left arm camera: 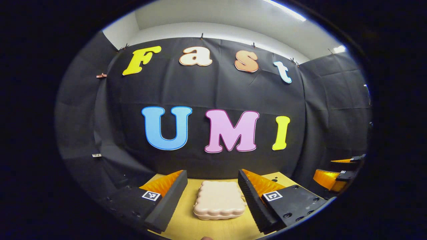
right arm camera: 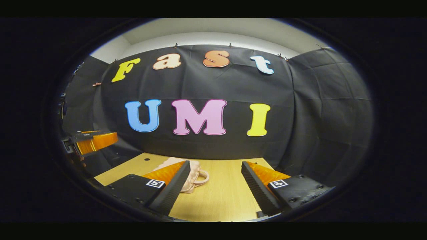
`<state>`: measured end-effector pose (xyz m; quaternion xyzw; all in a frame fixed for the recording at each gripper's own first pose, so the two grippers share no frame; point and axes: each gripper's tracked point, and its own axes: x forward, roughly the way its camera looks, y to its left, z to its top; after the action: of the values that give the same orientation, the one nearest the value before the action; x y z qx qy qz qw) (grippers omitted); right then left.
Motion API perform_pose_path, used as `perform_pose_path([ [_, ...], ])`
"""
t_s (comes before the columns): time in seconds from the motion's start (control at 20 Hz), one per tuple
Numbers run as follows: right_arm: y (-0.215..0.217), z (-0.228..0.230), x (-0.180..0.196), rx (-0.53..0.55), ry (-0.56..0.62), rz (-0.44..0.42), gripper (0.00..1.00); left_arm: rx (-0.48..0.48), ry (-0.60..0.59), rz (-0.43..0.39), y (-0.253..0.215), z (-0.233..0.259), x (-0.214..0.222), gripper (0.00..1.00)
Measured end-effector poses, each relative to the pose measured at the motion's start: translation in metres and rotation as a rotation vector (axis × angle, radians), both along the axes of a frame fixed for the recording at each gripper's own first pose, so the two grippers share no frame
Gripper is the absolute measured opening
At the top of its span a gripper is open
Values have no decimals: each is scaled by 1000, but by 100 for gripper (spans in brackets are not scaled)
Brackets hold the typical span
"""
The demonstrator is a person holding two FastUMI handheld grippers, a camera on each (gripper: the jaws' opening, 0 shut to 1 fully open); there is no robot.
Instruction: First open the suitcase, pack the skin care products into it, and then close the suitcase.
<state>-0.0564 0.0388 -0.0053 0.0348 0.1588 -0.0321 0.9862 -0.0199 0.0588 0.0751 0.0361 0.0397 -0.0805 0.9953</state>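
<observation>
suitcase [left arm camera: 218, 204] lies shut on bench [left arm camera: 186, 226], between left gripper [left arm camera: 211, 200] fingers | both grippers spread wide, empty; right gripper [right arm camera: 215, 186] just beside its handle [right arm camera: 201, 178] | looks a light, rigid, smooth shell (likely slippery): grip lid edge or handle.

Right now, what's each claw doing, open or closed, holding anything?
Left claw: open, holding nothing; the closed pink suitcase lies on the table between its fingers, untouched.
Right claw: open, holding nothing, over the wooden table.
</observation>
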Motion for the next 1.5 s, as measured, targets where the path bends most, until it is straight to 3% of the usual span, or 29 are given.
perform_pose_path([
  [0.3, 10, -16, 6, 43, 33, 109, 97, -7, 33, 95, 4, -18, 0, 96],
  [0.75, -9, -15, 15, 83, 15, 93, 97, 68, 40, 132, -4, -27, 4, 96],
  [1.5, -19, -22, 21, 82, 24, 101, 97, 58, 45, 173, -16, -51, 10, 96],
])
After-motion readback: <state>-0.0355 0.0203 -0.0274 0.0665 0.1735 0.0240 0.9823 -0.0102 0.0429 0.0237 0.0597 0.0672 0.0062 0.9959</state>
